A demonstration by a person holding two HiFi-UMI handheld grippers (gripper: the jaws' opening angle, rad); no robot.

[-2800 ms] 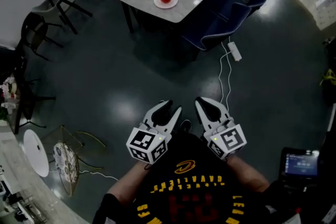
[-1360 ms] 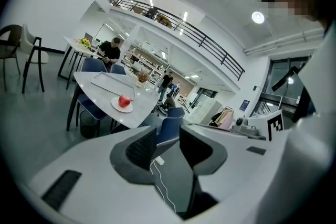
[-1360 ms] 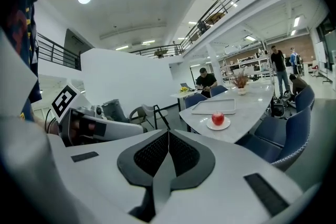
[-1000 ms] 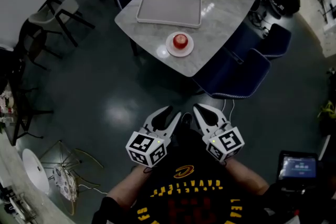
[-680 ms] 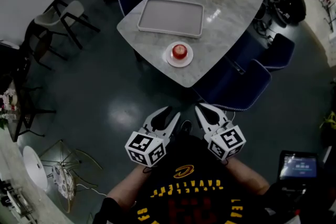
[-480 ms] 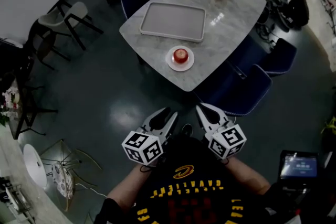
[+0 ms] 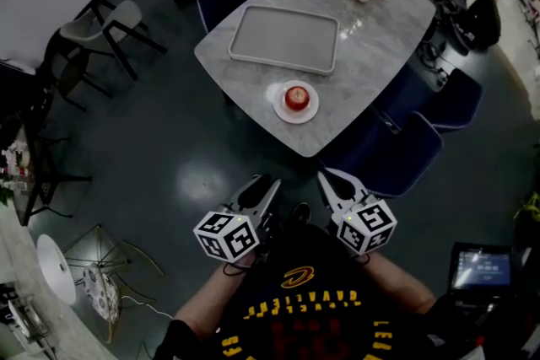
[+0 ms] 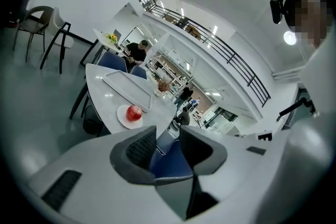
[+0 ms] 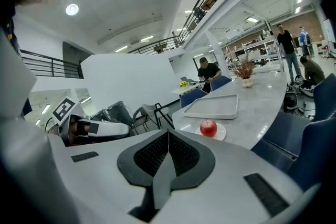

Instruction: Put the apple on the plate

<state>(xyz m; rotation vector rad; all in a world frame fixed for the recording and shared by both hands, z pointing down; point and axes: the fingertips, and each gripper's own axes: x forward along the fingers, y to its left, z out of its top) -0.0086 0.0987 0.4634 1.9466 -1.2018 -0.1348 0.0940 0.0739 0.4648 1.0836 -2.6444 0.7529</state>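
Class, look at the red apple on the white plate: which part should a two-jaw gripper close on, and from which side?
Grip the apple across its widest middle, probably coming from above or from the table edge nearest the person. It sits stem up and alone on the plate, its round sides free; the tray lies beyond.

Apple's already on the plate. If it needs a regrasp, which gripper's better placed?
Left, marginally. Both hang near the body, similarly far from the apple on its plate; the left gripper is open, the right gripper shut.
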